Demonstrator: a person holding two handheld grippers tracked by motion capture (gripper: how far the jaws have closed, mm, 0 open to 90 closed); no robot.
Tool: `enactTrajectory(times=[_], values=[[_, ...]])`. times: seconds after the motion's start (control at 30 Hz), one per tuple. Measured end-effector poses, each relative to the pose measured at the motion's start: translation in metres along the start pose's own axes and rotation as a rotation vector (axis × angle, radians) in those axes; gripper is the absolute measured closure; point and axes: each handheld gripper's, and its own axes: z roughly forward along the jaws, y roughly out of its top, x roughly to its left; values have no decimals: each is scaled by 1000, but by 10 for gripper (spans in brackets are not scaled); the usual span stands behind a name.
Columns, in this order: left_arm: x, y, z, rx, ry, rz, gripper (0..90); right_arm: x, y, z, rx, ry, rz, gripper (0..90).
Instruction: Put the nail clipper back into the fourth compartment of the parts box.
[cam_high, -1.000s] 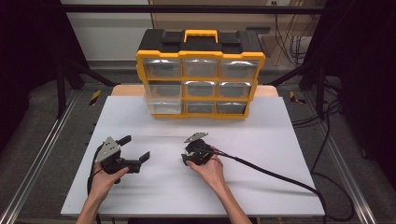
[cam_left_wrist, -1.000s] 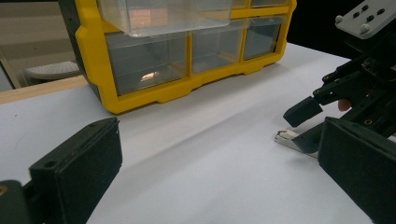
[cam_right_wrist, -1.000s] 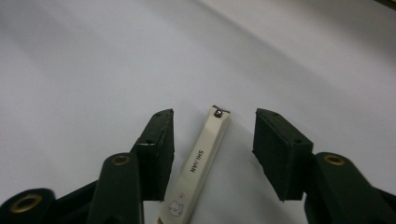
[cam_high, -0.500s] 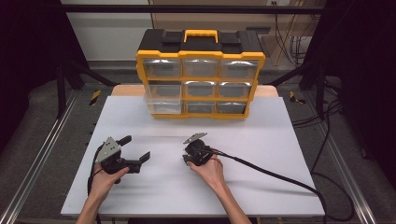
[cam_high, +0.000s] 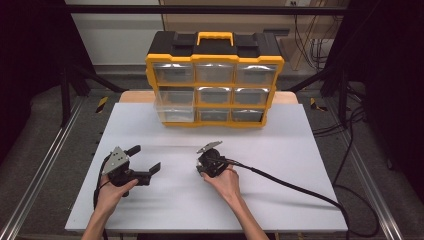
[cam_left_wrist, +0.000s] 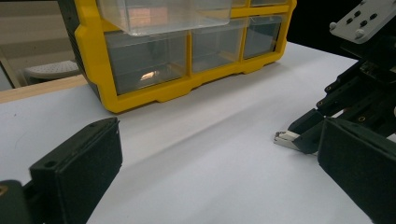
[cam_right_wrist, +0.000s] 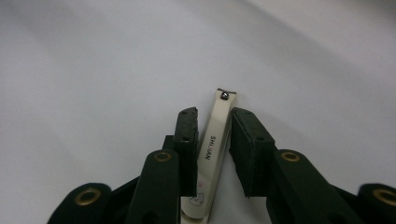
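Two grippers rest in front of the yellow organizer (cam_high: 214, 80). The right gripper (cam_right_wrist: 214, 154) has its jaws narrowed around a nail clipper (cam_right_wrist: 211, 154) on the white table (cam_high: 300, 150), seemingly clamped; the left gripper (cam_high: 145, 162) gapes empty. I'd squeeze squarely mid-body before lifting toward the pulled-out drawer (cam_high: 174, 102).

Even overhead light; white table (cam_high: 300, 150) bright, surroundings near black. Soft shadows fall toward the viewer under the yellow organizer (cam_high: 215, 80) and both hands. High view soft, low detail. Left gripper view: near jaws blurred, mild sheen on clear drawer fronts, faint diagonal shadow bands. Right gripper view: nail clipper (cam_right_wrist: 212, 149) sharp, lettering legible, corners dimmer.
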Motion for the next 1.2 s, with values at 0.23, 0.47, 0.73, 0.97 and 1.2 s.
enactTrajectory(times=[0.23, 0.47, 0.73, 0.97, 1.2], values=[[0, 0, 0, -1, 0, 0, 0, -1, 0, 0, 1, 0, -7, 760], [0, 0, 0, 1, 1, 0, 0, -1, 1, -1, 15, 5, 2, 767], [0, 0, 0, 1, 2, 0, 0, -3, 1, -1, 15, 7, -11, 772], [0, 0, 0, 0, 1, 0, 0, -3, 2, -3, 26, 11, -11, 772], [0, 0, -1, -1, 2, 0, 0, -4, 5, -10, 16, 14, 0, 773]])
